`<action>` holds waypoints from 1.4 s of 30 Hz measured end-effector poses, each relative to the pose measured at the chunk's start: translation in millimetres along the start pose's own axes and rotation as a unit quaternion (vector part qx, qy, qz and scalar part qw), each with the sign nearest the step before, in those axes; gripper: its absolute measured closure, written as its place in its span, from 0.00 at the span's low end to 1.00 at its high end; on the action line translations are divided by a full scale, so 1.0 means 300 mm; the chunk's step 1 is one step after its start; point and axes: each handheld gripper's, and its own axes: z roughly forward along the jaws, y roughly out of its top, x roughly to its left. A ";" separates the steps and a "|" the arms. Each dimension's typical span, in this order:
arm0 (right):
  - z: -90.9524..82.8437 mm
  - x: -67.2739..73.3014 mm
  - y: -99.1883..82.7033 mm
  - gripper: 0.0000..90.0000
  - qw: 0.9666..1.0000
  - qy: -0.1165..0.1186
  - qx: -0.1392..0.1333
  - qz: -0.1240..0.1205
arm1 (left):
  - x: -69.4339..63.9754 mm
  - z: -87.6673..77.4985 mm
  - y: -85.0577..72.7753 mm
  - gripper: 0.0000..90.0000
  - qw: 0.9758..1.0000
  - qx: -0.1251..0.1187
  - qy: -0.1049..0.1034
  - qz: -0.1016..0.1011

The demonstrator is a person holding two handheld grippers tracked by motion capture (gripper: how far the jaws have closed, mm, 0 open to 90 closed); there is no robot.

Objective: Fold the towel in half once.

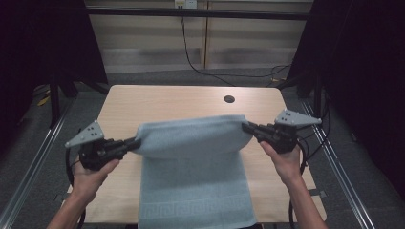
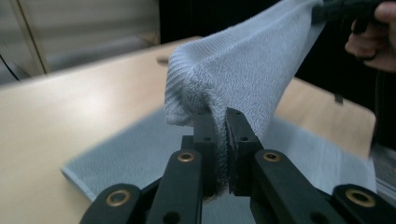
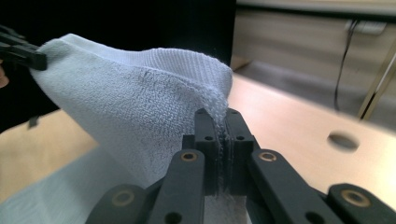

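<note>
A light blue towel (image 1: 193,167) lies lengthwise on the wooden table (image 1: 162,102), its near end hanging over the front edge. Its far edge is lifted off the table and stretched between both grippers. My left gripper (image 1: 136,141) is shut on the towel's left corner; in the left gripper view the cloth (image 2: 243,70) is pinched between the jaws of my left gripper (image 2: 221,116). On the other side my right gripper (image 1: 246,126) is shut on the right corner. The right gripper view shows the towel's edge (image 3: 140,93) clamped in my right gripper (image 3: 218,114), and the raised part sags slightly in the middle.
A round cable hole (image 1: 229,99) sits in the table near its far right. Metal rails (image 1: 33,162) run along both sides of the table. A black cable (image 1: 191,57) hangs down the back wall to the floor.
</note>
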 end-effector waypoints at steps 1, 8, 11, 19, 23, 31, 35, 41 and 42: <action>-0.003 0.008 -0.032 0.96 1.000 0.003 0.010 0.003 | -0.004 0.010 -0.034 0.94 1.000 0.008 -0.004 -0.009; -0.023 0.062 -0.270 0.96 0.995 0.021 0.095 0.026 | -0.044 0.054 -0.247 0.93 0.997 0.066 -0.035 -0.037; -0.043 0.110 -0.335 0.95 0.993 0.013 0.116 0.022 | -0.070 0.050 -0.306 0.92 0.996 0.078 -0.038 -0.032; -0.121 0.188 -0.461 0.89 0.984 0.026 0.172 0.049 | -0.134 0.040 -0.404 0.86 0.987 0.143 -0.062 -0.038; -0.170 0.217 -0.499 0.81 0.979 0.038 0.193 0.049 | -0.158 0.014 -0.405 0.78 0.987 0.137 -0.074 -0.036; -0.220 0.194 -0.450 0.65 0.986 0.037 0.149 0.067 | -0.123 -0.007 -0.300 0.57 0.994 0.082 -0.064 -0.028; -0.126 0.144 -0.420 0.57 0.987 0.043 0.143 0.067 | -0.039 0.043 -0.269 0.55 0.994 0.088 -0.044 -0.045; 0.082 0.050 -0.372 0.55 0.984 0.055 0.159 0.061 | 0.083 0.187 -0.249 0.55 0.990 0.122 -0.021 -0.061; 0.118 0.035 -0.366 0.55 0.983 0.051 0.166 0.057 | 0.101 0.215 -0.247 0.57 0.991 0.124 -0.011 -0.054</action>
